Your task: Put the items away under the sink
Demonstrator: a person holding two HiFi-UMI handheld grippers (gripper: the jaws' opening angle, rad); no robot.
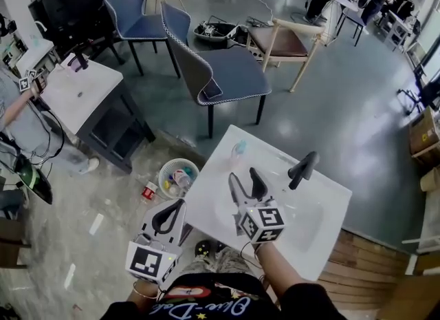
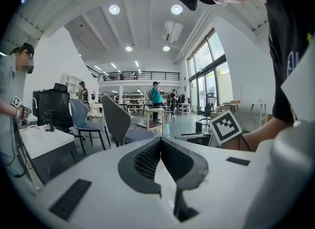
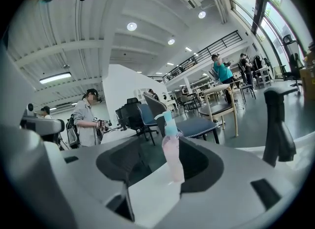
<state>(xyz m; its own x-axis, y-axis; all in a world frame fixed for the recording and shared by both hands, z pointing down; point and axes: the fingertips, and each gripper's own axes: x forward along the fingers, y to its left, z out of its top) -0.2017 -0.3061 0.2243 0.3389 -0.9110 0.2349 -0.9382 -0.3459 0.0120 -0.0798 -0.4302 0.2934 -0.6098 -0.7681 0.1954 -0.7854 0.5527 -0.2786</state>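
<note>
While right gripper (image 1: 243,174) gapes, pump bottle (image 1: 238,150) stands upright just ahead.

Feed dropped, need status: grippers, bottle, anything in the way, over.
Left gripper shut, empty. Right gripper open, aimed at bottle, no grip yet. Bottle upright on sink, far corner. Faucet stands aside, right.

The bottle (image 3: 173,160) was pale pink with a teal pump top. The sink (image 1: 323,205) was white, its tap (image 1: 303,168) black. The left gripper (image 1: 180,204) and right gripper (image 1: 245,176) were white with black fingers (image 1: 236,189) (their marker cubes (image 1: 265,222) chequered black-and-white). The nearest chair (image 1: 234,71) was slate blue.
</note>
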